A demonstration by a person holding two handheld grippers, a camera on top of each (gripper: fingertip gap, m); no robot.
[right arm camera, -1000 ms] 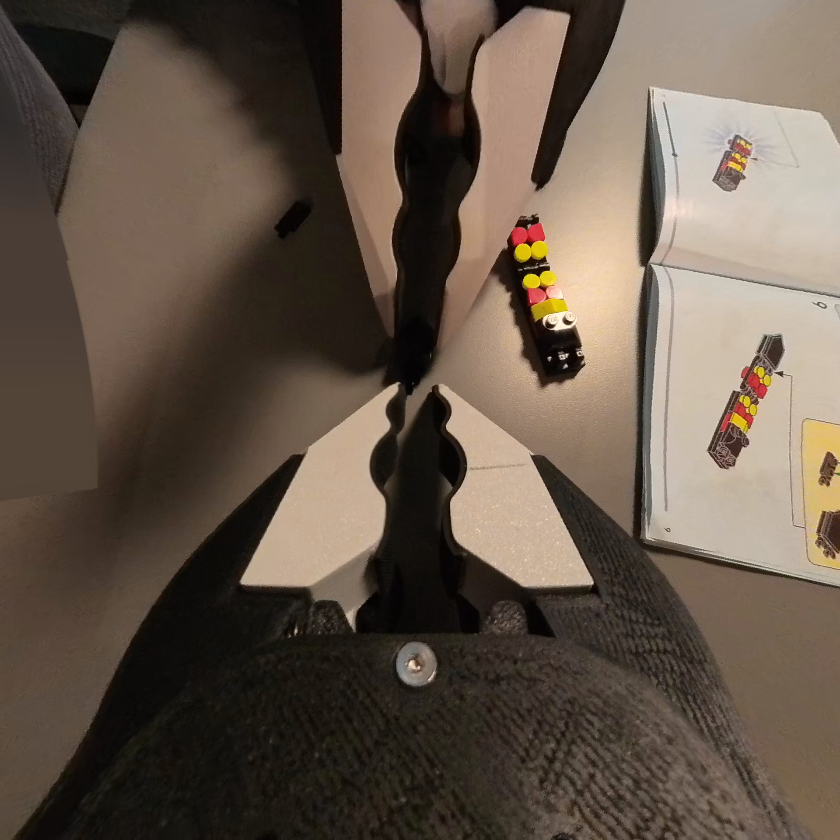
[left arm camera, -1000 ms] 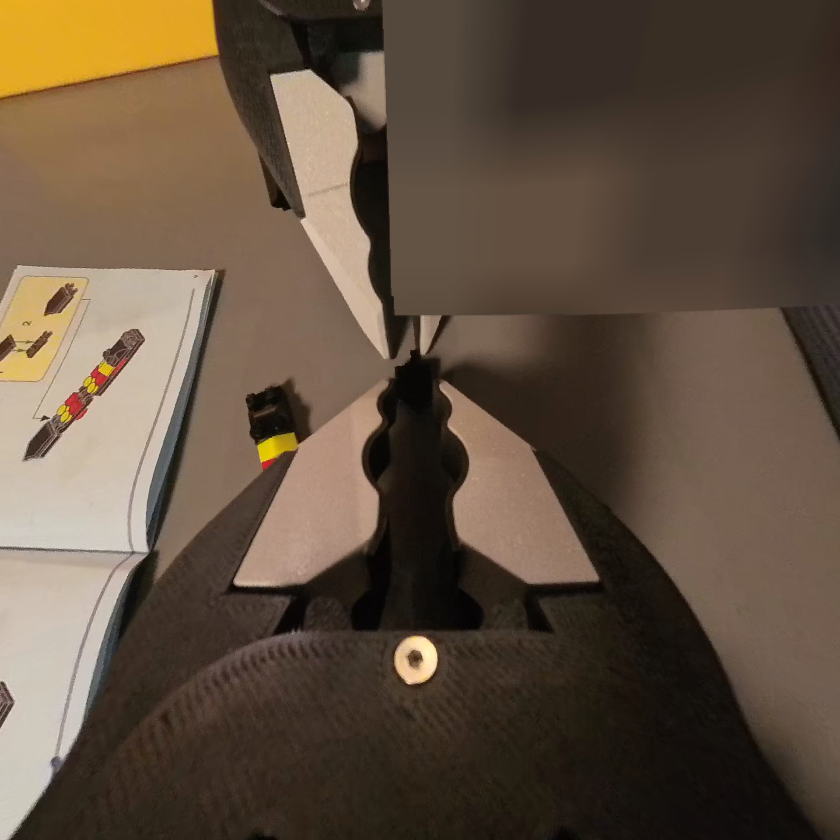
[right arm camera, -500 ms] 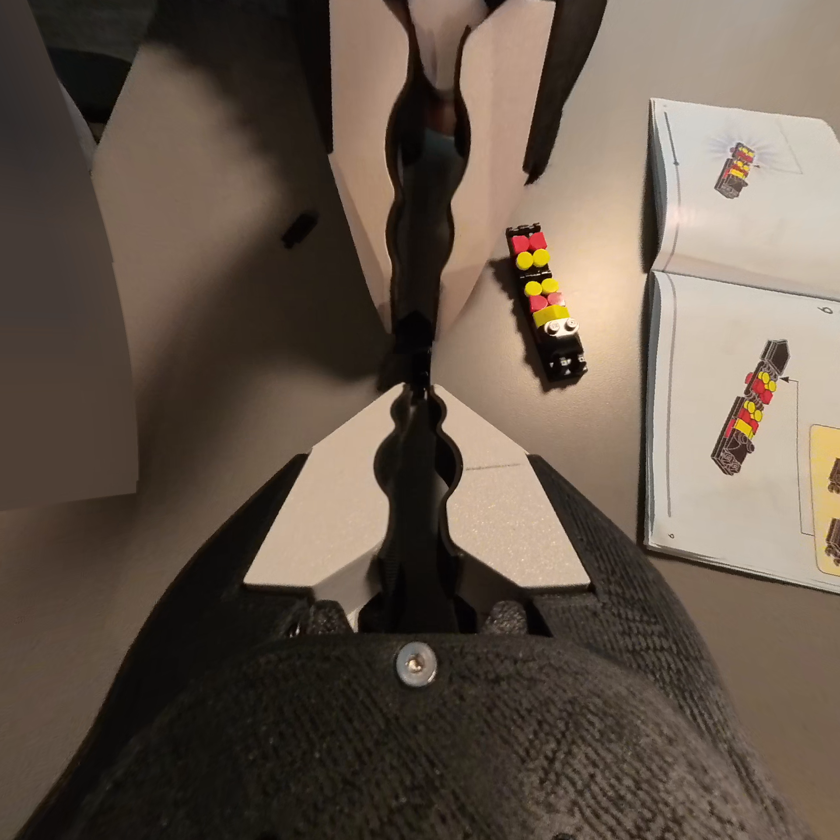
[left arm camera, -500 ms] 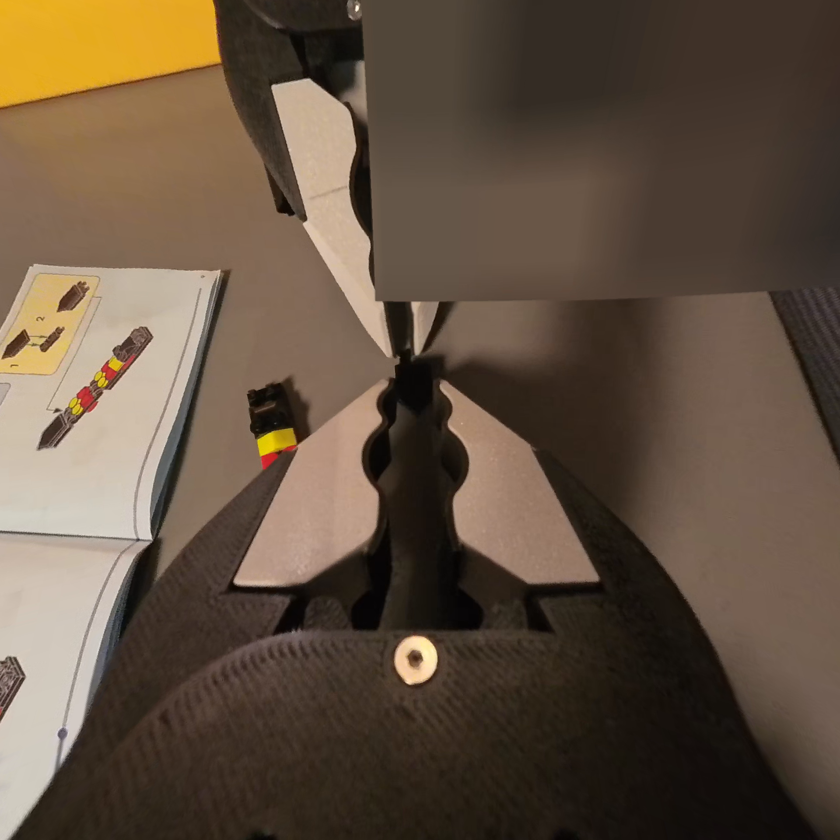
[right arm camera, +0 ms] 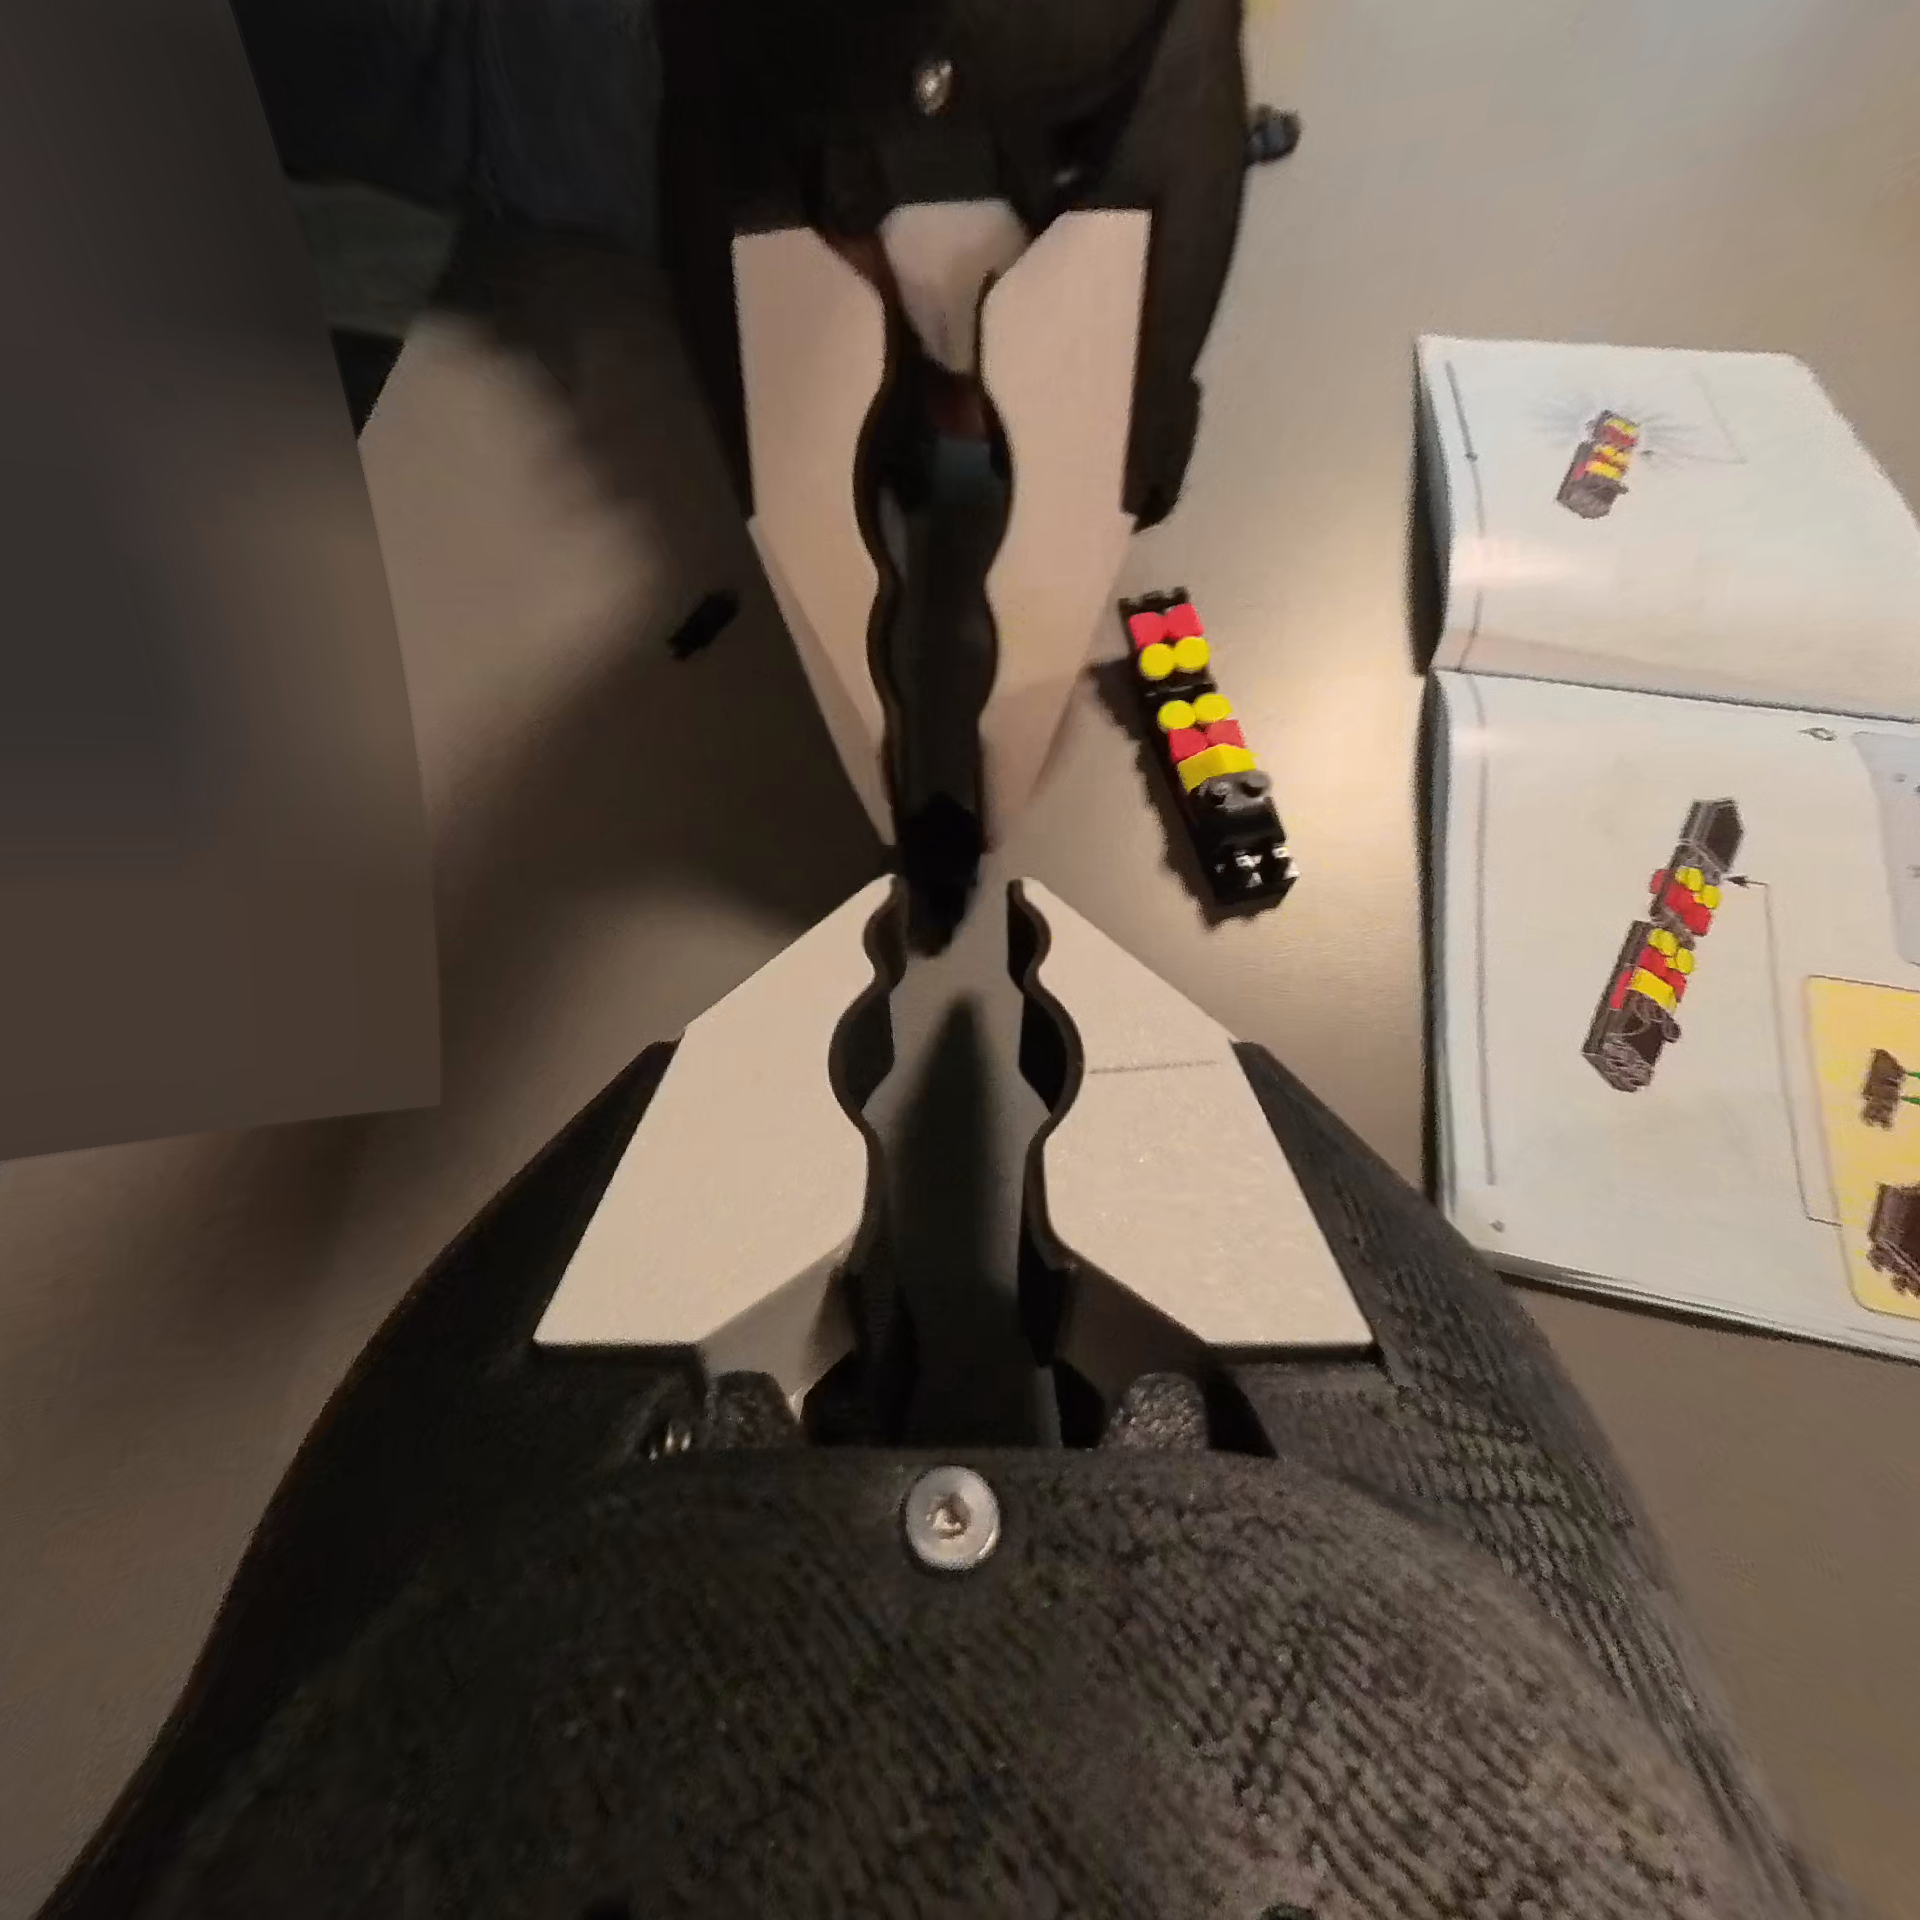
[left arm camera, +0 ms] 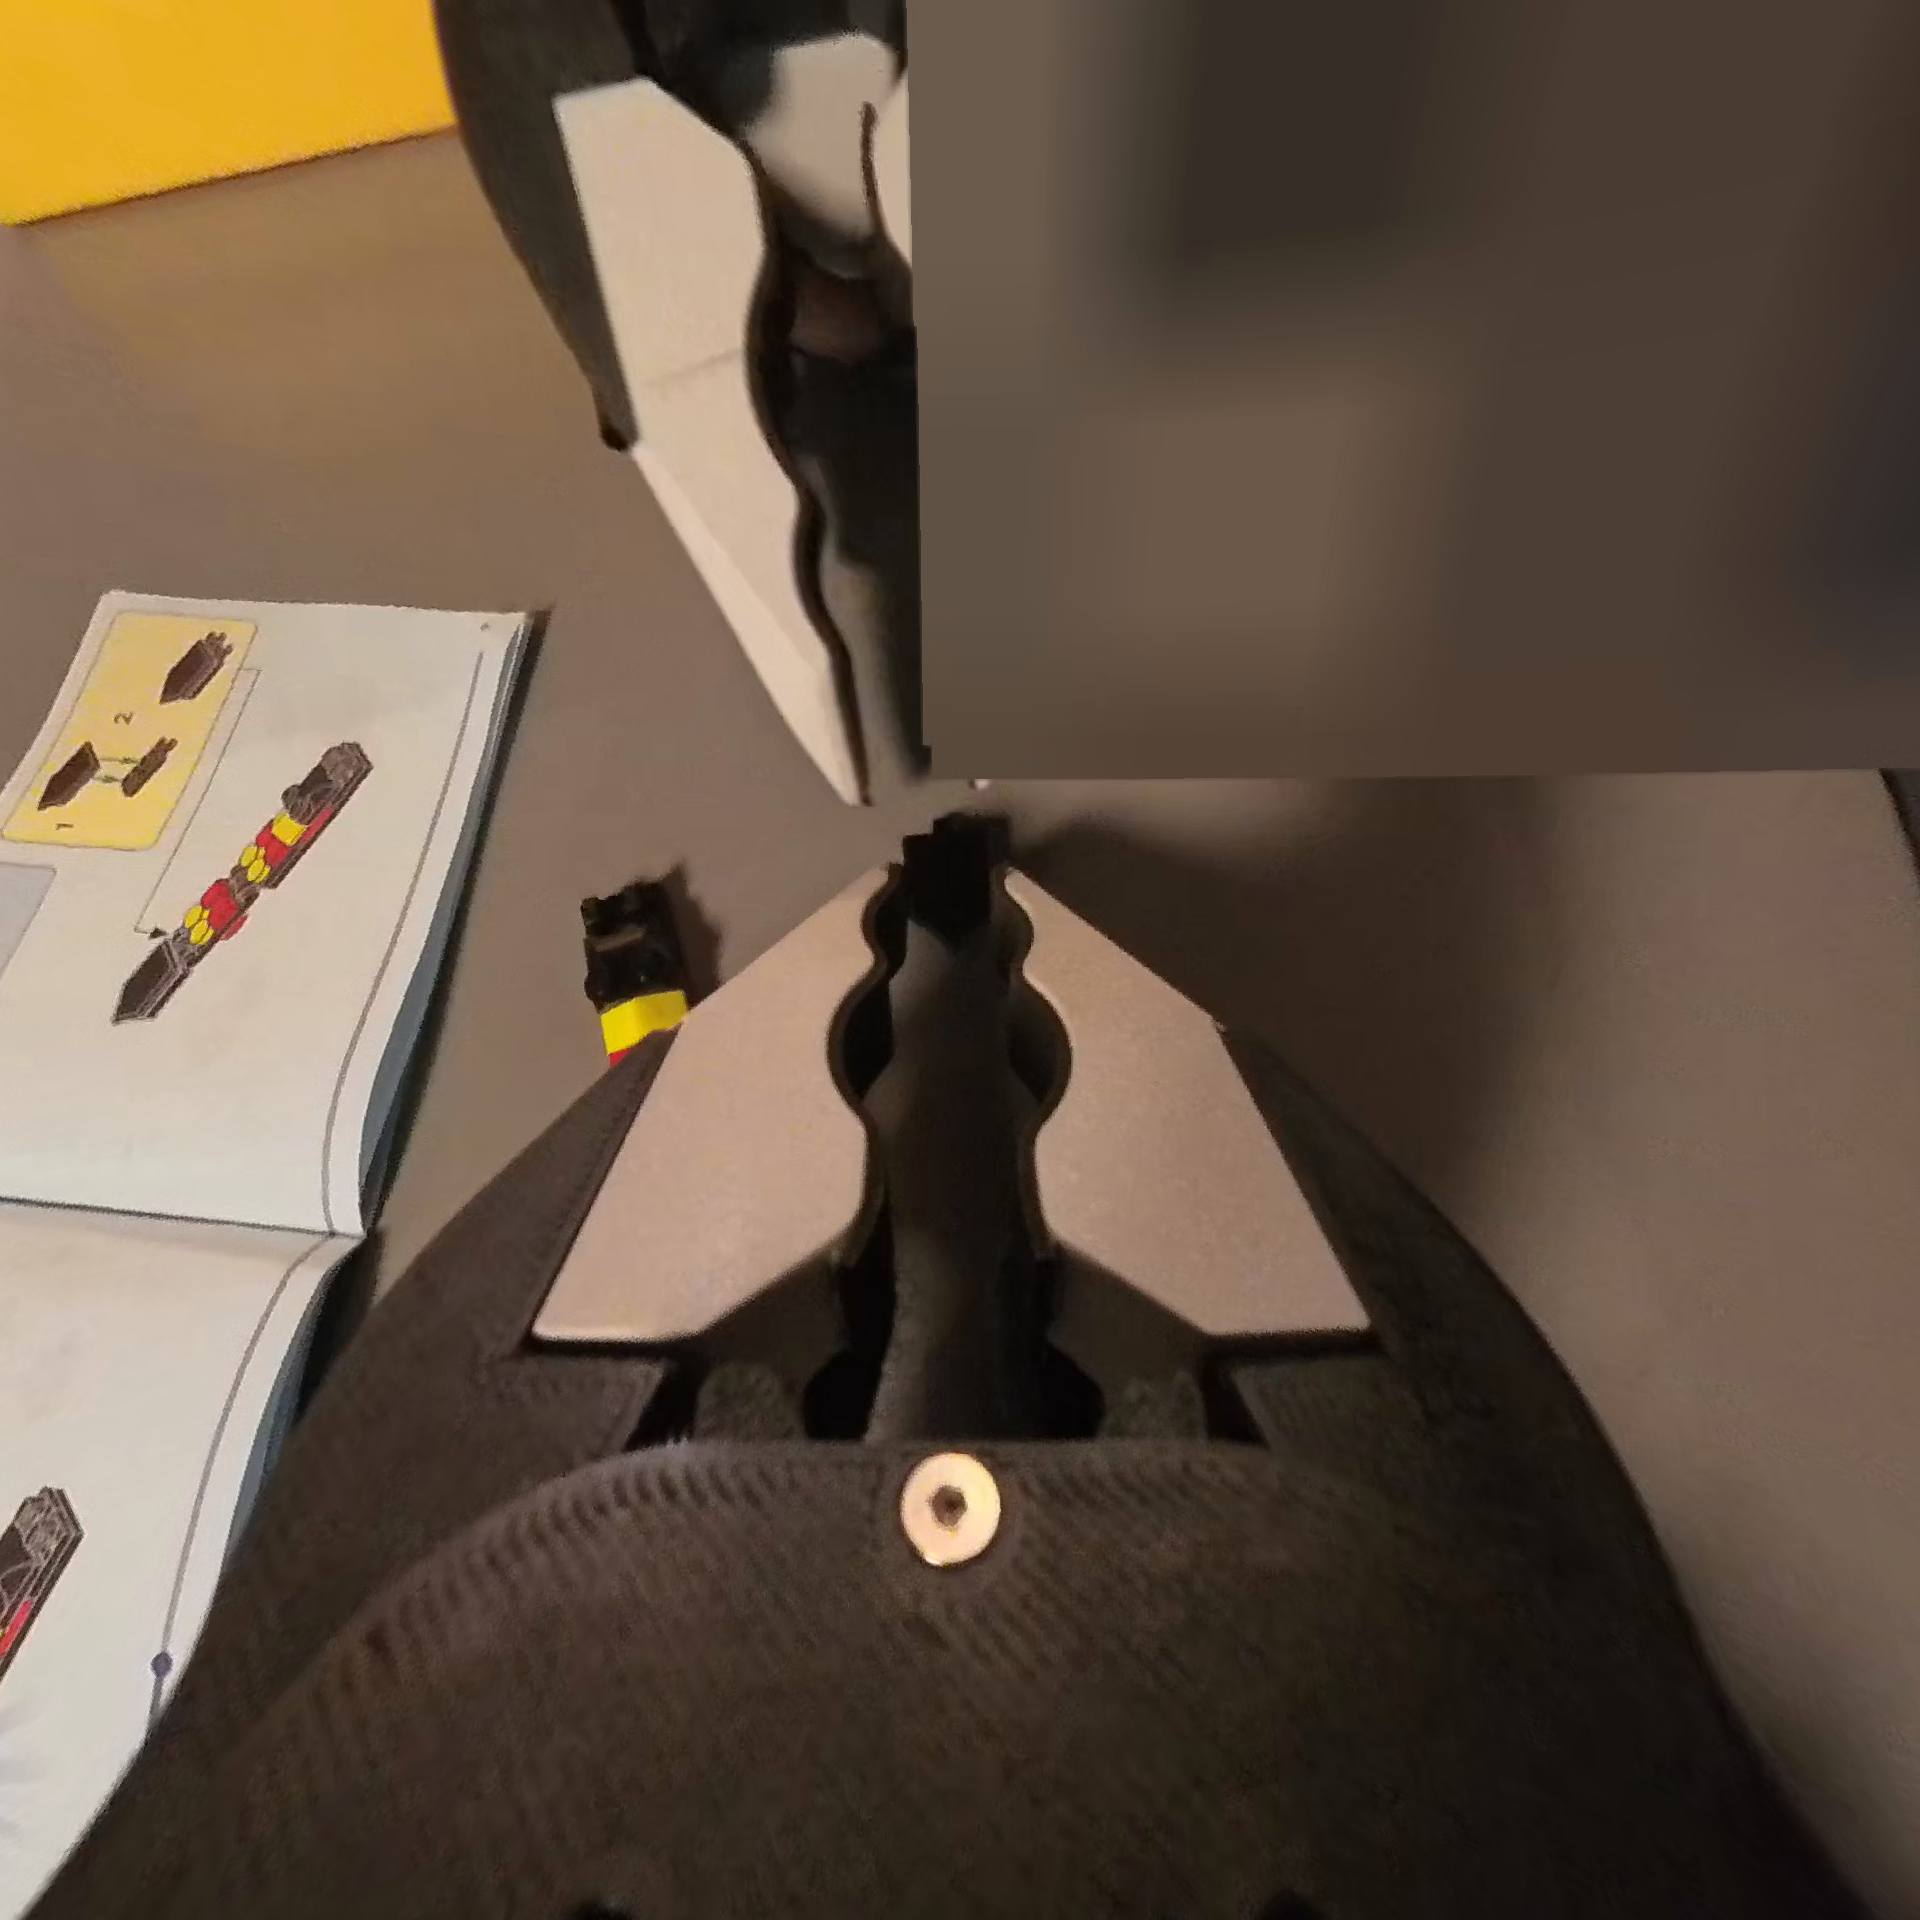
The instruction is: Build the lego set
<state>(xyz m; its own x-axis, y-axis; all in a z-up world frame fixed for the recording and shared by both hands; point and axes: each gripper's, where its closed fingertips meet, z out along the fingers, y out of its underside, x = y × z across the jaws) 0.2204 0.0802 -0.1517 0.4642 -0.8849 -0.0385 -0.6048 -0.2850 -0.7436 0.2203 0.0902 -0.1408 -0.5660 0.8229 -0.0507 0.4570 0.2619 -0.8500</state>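
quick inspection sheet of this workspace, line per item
surface: grey-brown table, matte.
job's things: long black lego build with red and yellow pieces lies flat beside the open instruction booklet; small black piece held at the left tongs' tips.
clutter: small black part loose on the table.
grippers: left tongs shut on the small black piece; right tongs open, tips facing it.
cables: nothing seen.
surroundings: yellow surface at the far table edge.
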